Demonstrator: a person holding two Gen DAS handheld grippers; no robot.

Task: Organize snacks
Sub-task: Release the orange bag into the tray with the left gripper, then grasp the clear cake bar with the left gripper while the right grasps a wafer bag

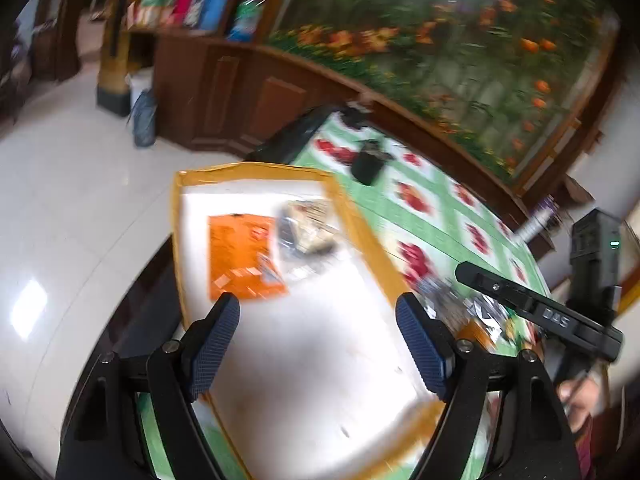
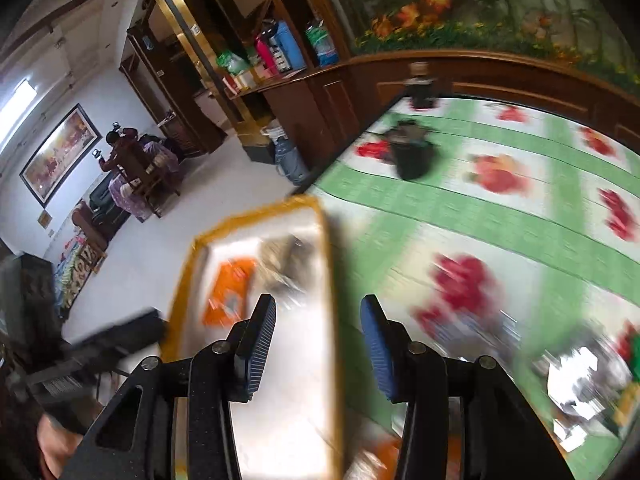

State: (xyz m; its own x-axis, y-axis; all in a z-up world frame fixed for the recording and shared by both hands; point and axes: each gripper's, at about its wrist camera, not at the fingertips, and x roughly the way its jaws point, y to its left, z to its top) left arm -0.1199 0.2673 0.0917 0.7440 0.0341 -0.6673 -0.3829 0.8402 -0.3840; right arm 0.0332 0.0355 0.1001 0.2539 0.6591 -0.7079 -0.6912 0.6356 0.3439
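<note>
**Two snacks in the yellow-rimmed tray, both tools empty**

In the left wrist view, the left tool stands with its blue pads wide apart and nothing between them, above the white floor of the tray. The tray is a shallow rectangle with a yellow rim, resting on the surface under a green cloth printed with red flowers. Two things lie in it: an orange snack packet flat toward 10 o'clock, and just beside it, toward 12 o'clock, a clear wrapped snack with pale contents.

At 3 o'clock, outside the tray, a blurred heap of loose snack packets lies on the cloth, with the right tool's black body above it.

In the right wrist view, the right tool has its pads partly apart, holding nothing, over the tray's right rim.

Farther off at 12 o'clock a small black object sits on the cloth.
</note>
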